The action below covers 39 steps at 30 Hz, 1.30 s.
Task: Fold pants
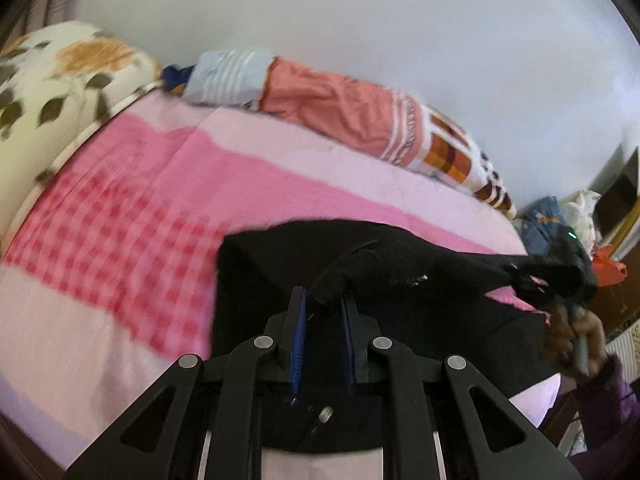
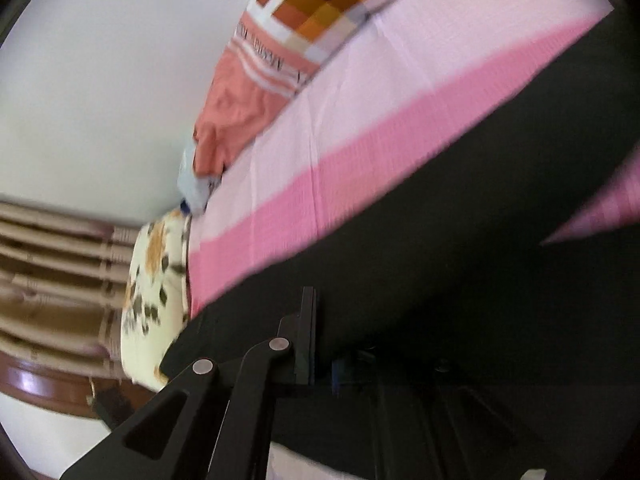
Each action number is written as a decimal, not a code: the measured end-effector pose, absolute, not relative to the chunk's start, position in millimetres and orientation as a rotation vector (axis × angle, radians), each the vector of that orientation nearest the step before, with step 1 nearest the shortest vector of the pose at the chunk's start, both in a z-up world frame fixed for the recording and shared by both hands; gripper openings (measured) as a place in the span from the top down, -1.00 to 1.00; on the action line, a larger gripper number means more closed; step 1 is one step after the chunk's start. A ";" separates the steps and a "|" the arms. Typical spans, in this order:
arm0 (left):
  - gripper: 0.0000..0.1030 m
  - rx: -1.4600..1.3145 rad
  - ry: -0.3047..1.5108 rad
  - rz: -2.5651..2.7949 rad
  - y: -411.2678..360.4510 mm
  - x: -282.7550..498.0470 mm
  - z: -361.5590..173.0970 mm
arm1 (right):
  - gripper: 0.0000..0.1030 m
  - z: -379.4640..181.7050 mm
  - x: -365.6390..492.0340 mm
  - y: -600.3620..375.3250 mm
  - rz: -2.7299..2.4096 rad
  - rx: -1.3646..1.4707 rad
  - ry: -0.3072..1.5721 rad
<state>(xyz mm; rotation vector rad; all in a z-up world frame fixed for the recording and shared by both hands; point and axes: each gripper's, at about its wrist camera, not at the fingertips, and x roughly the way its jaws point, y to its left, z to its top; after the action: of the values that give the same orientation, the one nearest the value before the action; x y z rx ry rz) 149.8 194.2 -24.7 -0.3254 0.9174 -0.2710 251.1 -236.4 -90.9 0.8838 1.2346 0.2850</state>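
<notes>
The black pants (image 1: 400,320) lie on a pink bedspread (image 1: 160,200), with one part lifted off it. My left gripper (image 1: 323,294) is shut on a bunched fold of them between its blue pads. From there the cloth stretches right to my right gripper (image 1: 560,276), which a person's hand (image 1: 576,336) in a purple sleeve holds. In the right wrist view the pants (image 2: 460,260) fill the lower right. My right gripper (image 2: 326,320) shows only its left finger there, the other hidden under dark cloth. It looks shut on the pants' edge.
A floral pillow (image 1: 60,80) sits at the bed's left end. Folded orange and striped bedding (image 1: 340,108) lines the pale wall behind. Piled clothes and clutter (image 1: 560,216) stand past the bed's right end. A wooden headboard (image 2: 48,280) shows in the right wrist view.
</notes>
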 end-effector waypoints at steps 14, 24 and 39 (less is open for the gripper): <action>0.65 -0.224 0.988 0.042 225.4 72.3 -48.6 | 0.81 -165.9 136.8 -205.7 0.307 1.040 1.417; -0.48 -0.225 0.847 -0.081 167.7 87.9 -2.7 | 0.33 -149.4 105.6 -325.2 0.148 1.247 1.043; -0.48 -0.215 1.062 -0.241 65.2 119.2 -61.3 | 0.88 -152.2 87.0 -510.0 -0.104 1.327 0.725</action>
<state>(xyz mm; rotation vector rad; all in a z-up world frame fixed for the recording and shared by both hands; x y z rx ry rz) 119.2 65.2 -61.3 -0.2150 1.0616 -0.2411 87.0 -510.0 -152.2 1.3274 0.7249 -0.1043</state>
